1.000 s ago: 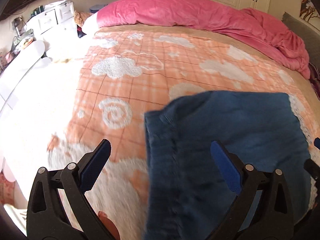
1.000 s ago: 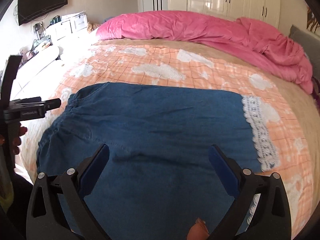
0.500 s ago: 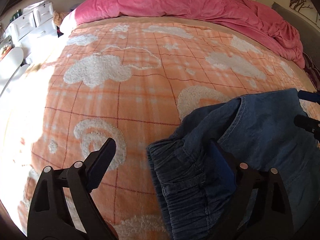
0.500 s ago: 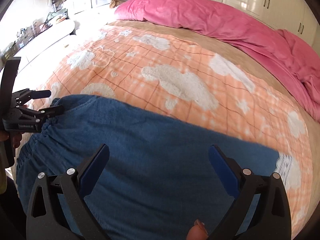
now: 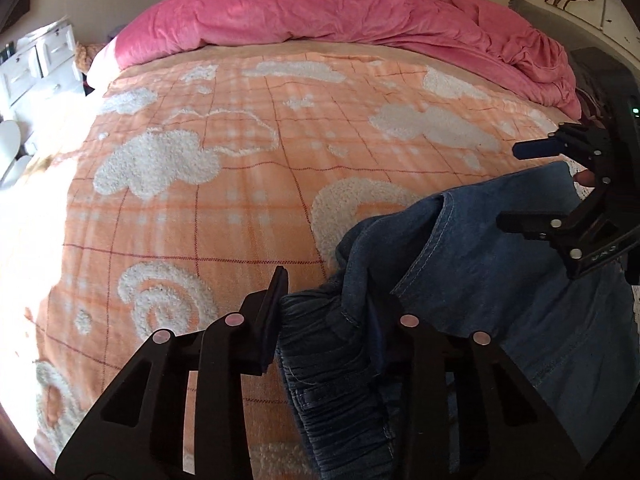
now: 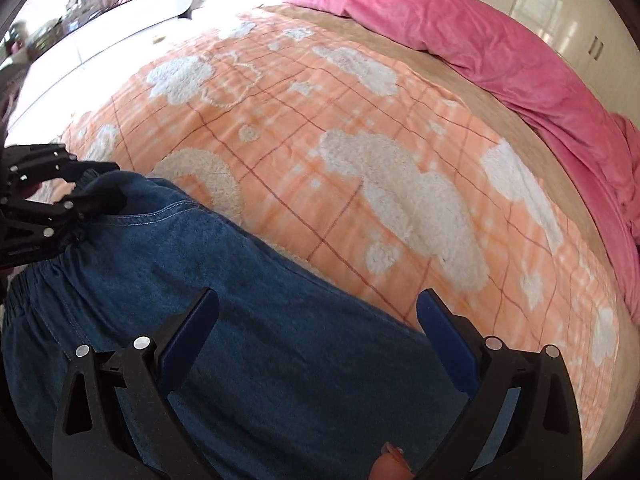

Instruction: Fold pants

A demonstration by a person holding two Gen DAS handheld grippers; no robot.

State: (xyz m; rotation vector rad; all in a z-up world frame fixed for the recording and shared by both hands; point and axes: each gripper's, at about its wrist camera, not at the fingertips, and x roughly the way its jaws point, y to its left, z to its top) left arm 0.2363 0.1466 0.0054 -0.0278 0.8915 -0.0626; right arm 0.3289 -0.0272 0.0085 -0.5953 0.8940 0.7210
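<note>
The left gripper (image 5: 332, 320) was closing on the gathered elastic waistband (image 5: 320, 344) of the denim pants (image 5: 500, 288), its jaws drawn in with the bunched band between them and the pads pressing the cloth on either side; that hold looked chosen because the waistband is the thickest, firmest edge of the garment and gives something to lift by. The right gripper (image 6: 316, 320) hung over the pants farther along toward the legs, its jaws standing wide apart with nothing between them but the flat denim below, which they did not appear to touch. In the left wrist view the same tool showed at the far right of the pants, also spread. The pants lay across the near edge of the orange cloud-patterned blanket (image 5: 240, 184), waist end by the left gripper, with a seamed fold of denim (image 5: 436, 232) humped up just beyond the waistband, most likely pushed up by the pinch. The pink duvet (image 5: 340, 12) was heaped well beyond the pants at the far side of the blanket, leaving a broad flat stretch for the folding. I judged the fold barely started: one end secured, the other hand placed over the pants to take a second hold.
</note>
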